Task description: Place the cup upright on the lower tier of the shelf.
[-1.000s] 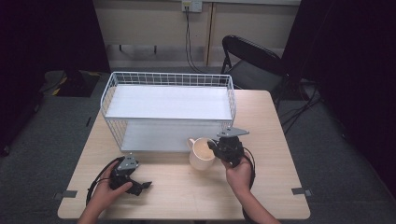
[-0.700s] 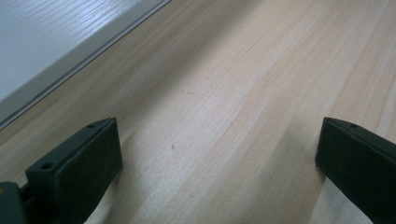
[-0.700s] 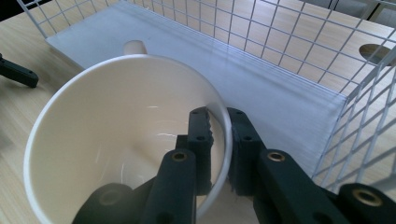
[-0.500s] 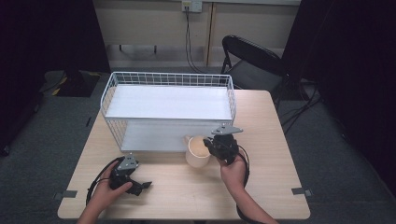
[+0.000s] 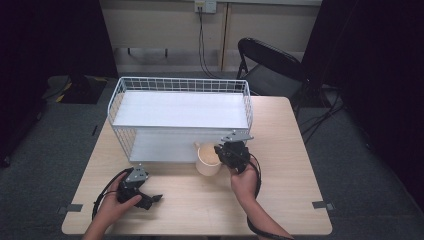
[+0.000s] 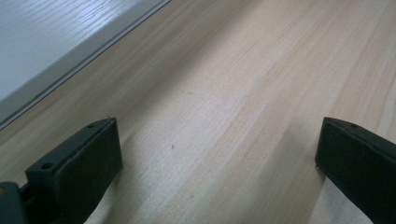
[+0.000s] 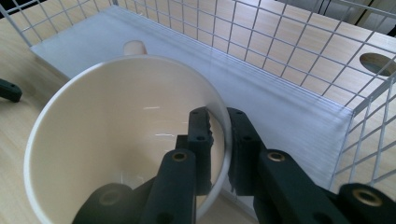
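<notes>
Beside wire rack, right gripper jaws pinch cream cup wall; left gripper jaws wide open on worktop.

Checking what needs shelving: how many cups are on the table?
1. A cream cup stands at the front of the wire rack; the right gripper pinches its rim.

You are working in a staged recording room, more lab or studio than home. Your pale wood tabletop stands alone on grey carpet, with tape marks stuck to the floor beside it. Black curtains close off both sides. Behind you see a plain beige wall with a power socket and hanging cables, and a black folding chair.
</notes>
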